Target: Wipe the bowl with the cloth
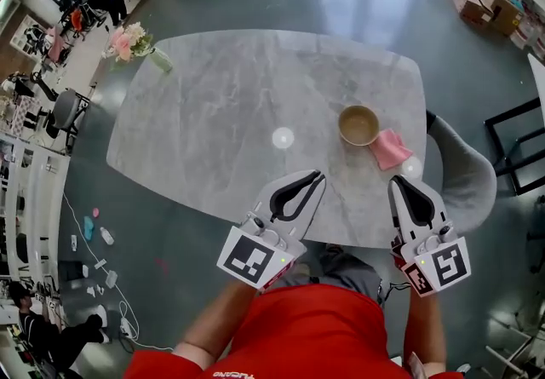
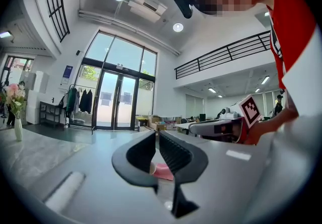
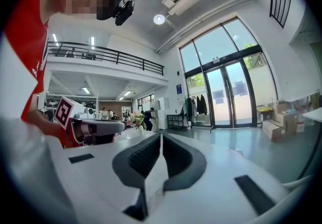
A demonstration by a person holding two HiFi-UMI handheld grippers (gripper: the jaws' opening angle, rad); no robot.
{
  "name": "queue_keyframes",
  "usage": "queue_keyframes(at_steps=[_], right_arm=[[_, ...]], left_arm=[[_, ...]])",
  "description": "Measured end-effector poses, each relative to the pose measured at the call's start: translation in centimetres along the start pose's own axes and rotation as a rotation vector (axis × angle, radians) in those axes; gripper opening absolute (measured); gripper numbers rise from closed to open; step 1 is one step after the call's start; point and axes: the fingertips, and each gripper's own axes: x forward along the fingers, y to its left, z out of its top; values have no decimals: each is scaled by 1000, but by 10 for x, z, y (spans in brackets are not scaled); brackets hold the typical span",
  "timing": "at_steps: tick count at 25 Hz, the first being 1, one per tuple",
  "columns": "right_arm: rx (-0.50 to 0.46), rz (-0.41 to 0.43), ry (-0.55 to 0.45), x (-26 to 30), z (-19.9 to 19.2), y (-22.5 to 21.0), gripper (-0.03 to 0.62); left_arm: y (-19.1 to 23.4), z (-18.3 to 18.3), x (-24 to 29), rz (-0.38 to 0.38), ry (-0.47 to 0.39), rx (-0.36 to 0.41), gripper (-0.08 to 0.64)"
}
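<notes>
One vase, well apart from bowl.

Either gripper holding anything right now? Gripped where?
Nothing held. The left gripper and right gripper are shut and empty; the round tan bowl and pink cloth lie untouched on the grey marble table.

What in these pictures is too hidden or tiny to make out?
- Head view: the inside of the round tan bowl is too small to judge clean or dirty.
- Head view: whether the crumpled pink cloth reaches under the bowl is unclear.
- Left gripper view: the shut left claw covers most of the bowl and cloth.
- Right gripper view: bowl and cloth do not show.
</notes>
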Motion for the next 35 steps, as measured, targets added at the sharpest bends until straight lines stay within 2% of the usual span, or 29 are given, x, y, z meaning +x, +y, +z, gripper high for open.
queue_keyframes(at_steps=[7,11,15,19,24,27,29,35], right_arm=[[-13,36,48,21,-12,-39,3],[-16,58,77,30,-23,-52,3],[-34,74,109,39,-35,-68,3],[-93,73,179,51,-56,-84,3],[-199,64,297,69,-93,-94,3],[-280,63,382,80,-118,-95,15],[-319,65,435,84,-132,-96,66],[-405,66,574,90,-169,-105,90]], left_arm=[[11,-18,47,6,72,1,8],[18,-32,67,13,101,54,12],[24,-48,81,30,156,46,55],[34,-67,93,25,210,57,81],[59,-91,111,23,289,-55,130],[77,-106,119,15,324,-161,158],[88,-114,126,17,344,-241,164],[111,-143,149,26,420,-449,172]])
